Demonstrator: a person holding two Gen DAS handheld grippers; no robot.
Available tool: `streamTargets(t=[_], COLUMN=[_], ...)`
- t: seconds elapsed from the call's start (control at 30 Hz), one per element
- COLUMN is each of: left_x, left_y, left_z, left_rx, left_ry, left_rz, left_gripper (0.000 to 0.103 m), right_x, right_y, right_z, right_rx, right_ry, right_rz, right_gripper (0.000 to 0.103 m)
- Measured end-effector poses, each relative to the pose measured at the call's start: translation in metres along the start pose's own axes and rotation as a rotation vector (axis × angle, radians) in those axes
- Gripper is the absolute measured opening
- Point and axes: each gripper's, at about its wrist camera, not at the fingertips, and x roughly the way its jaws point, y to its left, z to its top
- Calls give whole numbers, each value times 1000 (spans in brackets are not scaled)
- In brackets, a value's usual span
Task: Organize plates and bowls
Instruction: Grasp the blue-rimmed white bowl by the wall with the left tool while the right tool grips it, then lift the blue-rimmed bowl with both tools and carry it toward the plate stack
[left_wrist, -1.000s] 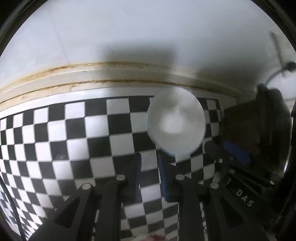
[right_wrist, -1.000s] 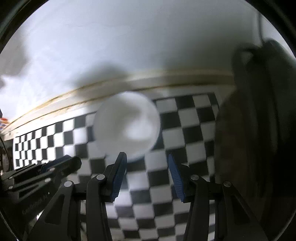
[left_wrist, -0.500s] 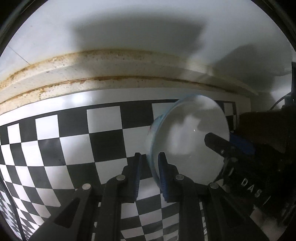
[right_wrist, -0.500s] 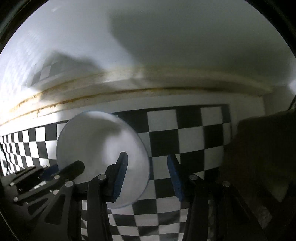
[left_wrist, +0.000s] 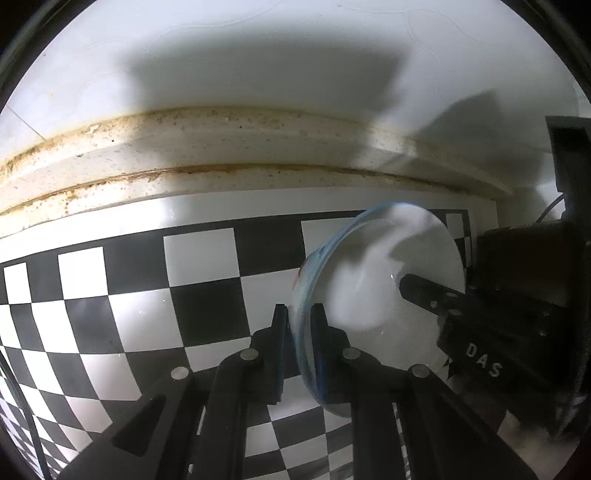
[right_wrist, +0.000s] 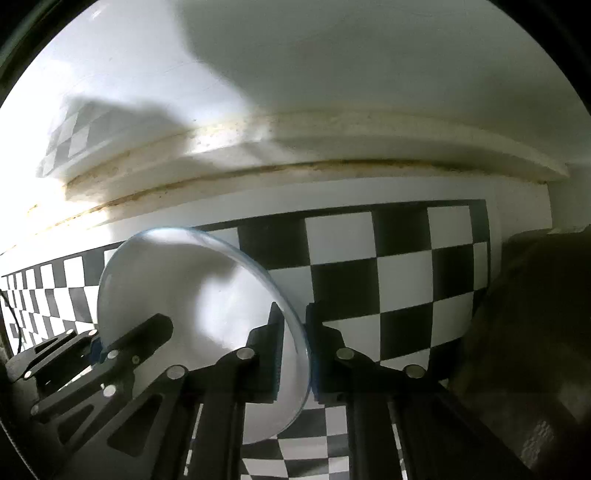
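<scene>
A white bowl with a blue rim (left_wrist: 373, 295) is held between both grippers above the checkered surface. My left gripper (left_wrist: 300, 332) is shut on the bowl's left rim. My right gripper (right_wrist: 293, 336) is shut on the bowl's right rim; the bowl (right_wrist: 184, 295) fills the left of the right wrist view. Each gripper shows in the other's view: the right one (left_wrist: 461, 314) and the left one (right_wrist: 110, 350). The bowl's inside faces both cameras and looks empty.
A black and white checkered mat (left_wrist: 147, 295) covers the counter. A stained cream ledge (left_wrist: 221, 147) and a white wall run behind it. A dark brown object (right_wrist: 535, 332) stands at the right edge, close to the right gripper.
Both grippers moved forward to the bowl and closed on its opposite rims. The bowl now sits tilted and looks lifted off the mat.
</scene>
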Motion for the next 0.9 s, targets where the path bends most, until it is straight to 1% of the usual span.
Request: streamTargets(t=[0.07,0.17,0.23,0.4,0.67,0.9], left_x=[-1,-1,-5,-18,-51,-90], left_y=[0,1,-1,-1,-2,0], left_z=[-3,-7,-10,-18,-48,-72], left_rx=[9,4,10,5,51,79], left_ry=[6,16,11,2,-22,-61], left_rz=[5,2,20,22,58,59], left_gripper=[10,10,10,10,10,11], right_x=[-5,-11,-14,-21,-41,-64], right_y=[-3,-1,2,0,-2,-9], right_z=[-1,1,-1,-3,-30,-61], right_rx=[-1,-14,-25,-10,1,7], right_ry=[-1,-8,-10,-10,-38,-81], right_rz=[12,11,4,49,126,169], right_gripper=[8,7,7,7,7,7])
